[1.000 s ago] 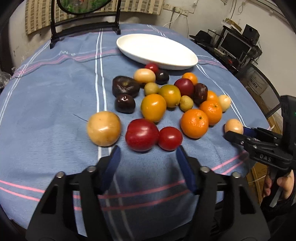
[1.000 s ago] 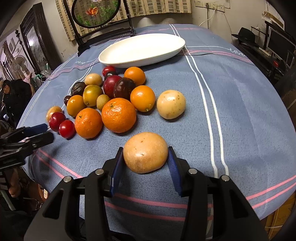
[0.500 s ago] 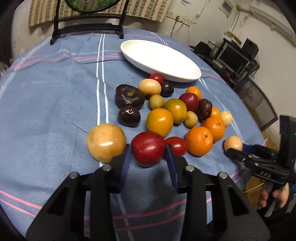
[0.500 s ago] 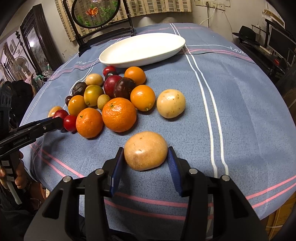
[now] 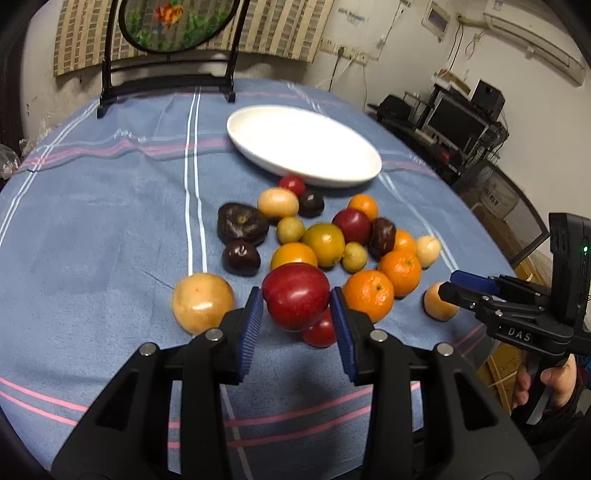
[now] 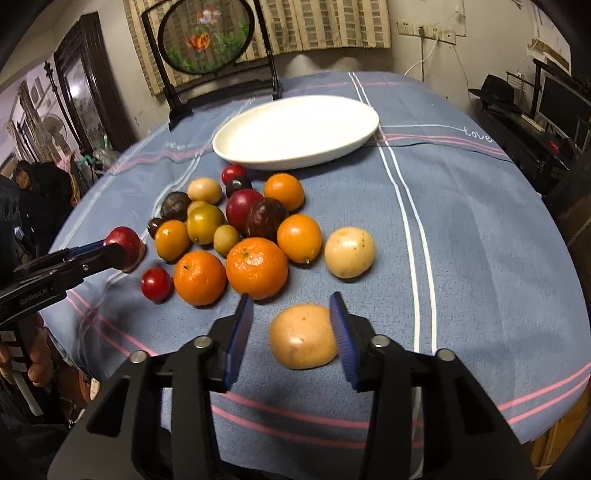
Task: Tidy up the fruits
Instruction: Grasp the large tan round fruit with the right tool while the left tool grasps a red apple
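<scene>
My left gripper (image 5: 296, 312) is shut on a big red fruit (image 5: 295, 295) and holds it just above the blue cloth; it also shows in the right wrist view (image 6: 123, 242). My right gripper (image 6: 291, 325) is open around a tan round fruit (image 6: 303, 338) that lies on the cloth, touching the right pad with a gap at the left pad. A pile of oranges (image 6: 256, 267), yellow, dark and red fruits lies mid-table. An empty white oval plate (image 6: 295, 129) sits behind the pile.
A second tan fruit (image 5: 202, 306) lies left of my left gripper, a small red fruit (image 5: 319, 330) under it. A pale fruit (image 6: 349, 252) lies right of the pile. A black-framed fish screen (image 6: 207, 35) stands at the table's far edge.
My left gripper moved in, shut on the big red fruit and lifted it off the cloth. My right gripper has drawn back a little, and the tan fruit now sits against its right pad.
</scene>
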The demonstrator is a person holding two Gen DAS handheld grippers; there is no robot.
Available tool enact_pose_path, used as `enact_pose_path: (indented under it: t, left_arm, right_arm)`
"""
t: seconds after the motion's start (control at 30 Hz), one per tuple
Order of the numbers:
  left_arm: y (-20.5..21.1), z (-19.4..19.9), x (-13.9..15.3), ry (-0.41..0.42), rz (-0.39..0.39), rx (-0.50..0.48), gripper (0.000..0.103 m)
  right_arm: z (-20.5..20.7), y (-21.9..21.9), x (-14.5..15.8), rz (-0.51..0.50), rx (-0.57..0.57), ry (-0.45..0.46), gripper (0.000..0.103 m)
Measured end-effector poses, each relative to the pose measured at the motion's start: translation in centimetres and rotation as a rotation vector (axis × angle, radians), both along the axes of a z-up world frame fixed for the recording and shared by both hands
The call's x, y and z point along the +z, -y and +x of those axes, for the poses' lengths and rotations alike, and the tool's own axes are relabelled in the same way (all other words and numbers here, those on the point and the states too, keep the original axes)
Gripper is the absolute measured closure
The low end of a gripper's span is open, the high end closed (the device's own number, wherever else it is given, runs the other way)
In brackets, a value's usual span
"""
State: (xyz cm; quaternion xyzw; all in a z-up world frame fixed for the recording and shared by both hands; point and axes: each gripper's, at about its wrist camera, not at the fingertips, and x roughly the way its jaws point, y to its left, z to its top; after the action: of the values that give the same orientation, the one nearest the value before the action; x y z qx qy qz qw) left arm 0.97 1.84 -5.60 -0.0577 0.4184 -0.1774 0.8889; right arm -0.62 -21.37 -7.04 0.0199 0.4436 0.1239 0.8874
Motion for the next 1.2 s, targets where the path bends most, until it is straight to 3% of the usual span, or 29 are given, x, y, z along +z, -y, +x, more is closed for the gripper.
enact_pose_path:
  t: [0.1,0.23,0.33,0.47,0.7,1.2]
  left_arm:
    - [-0.1,0.3,-1.0,-0.022,0.017,0.007,0.065]
    - [-0.3,1.0,-1.1,-0.028,0.024,0.006,0.065]
    - [-0.2,1.8,-1.2,-0.03,0.022,0.004,0.065]
    - [-0.3,2.4,-1.1,-0.031,0.013,0.011,0.065]
    - [-0.3,1.8,-0.4,-0.008,0.008,0.013,0.066]
    - [0.6,2.9,-1.7,-0.044,0.014,-0.013,0.065]
  right_arm:
    - [-0.3,-0.1,-0.2,-0.048,-0.011,-0.022,0.06]
    - [-0.2,0.5,-1.9,-0.022,-0.004,-0.121,0.049]
    - [-0.3,0.9,-1.9,0.036,0.011,-0.062,0.057]
    - [-0.6,0.5,-1.9,0.05,0.024,-0.037,0.057]
    - [-0.7,-0.2,1.0,0.055,0.041,0.045,0.057]
    - [1.0,-0.9,0.5,0.063,0.062,0.034,0.057]
